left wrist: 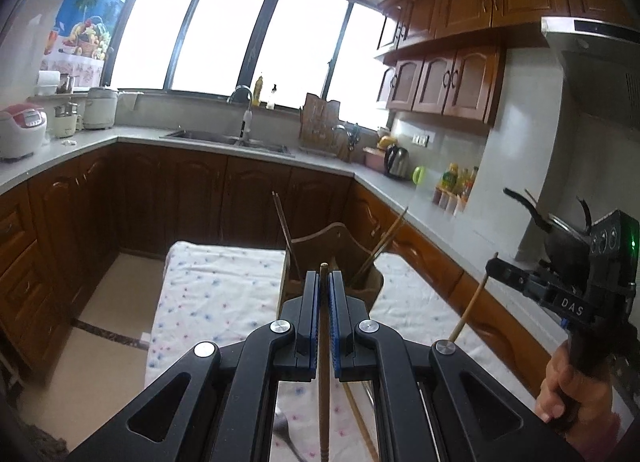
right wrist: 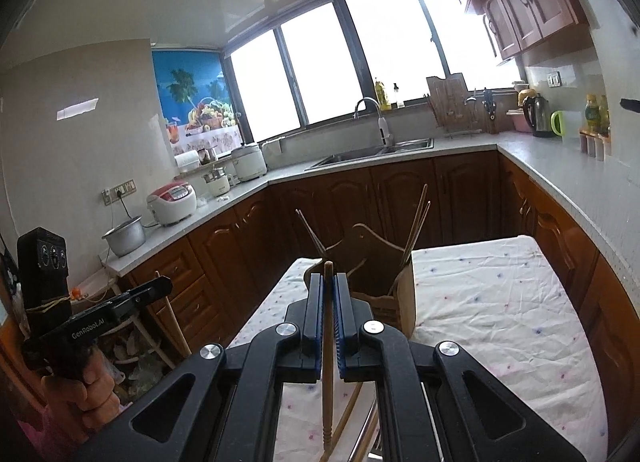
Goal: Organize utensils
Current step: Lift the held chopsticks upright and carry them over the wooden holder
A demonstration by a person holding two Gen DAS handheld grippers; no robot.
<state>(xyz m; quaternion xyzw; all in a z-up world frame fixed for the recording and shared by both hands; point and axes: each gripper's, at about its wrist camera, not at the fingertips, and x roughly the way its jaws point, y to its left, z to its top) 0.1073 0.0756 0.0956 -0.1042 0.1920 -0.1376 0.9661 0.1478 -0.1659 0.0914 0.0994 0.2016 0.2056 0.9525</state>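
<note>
Covering the table [right wrist: 500, 302], a floral cloth bears the wooden holder [right wrist: 384, 274], partly hidden behind closed jaws. Left gripper [left wrist: 324, 282] and right gripper [right wrist: 329, 282] each pinch one chopstick [left wrist: 323, 382], lower ends cut off.

Open tablecloth [right wrist: 500, 302] right of the wooden holder [right wrist: 402, 294], its slanting chopsticks [right wrist: 418, 222] across the top.
</note>
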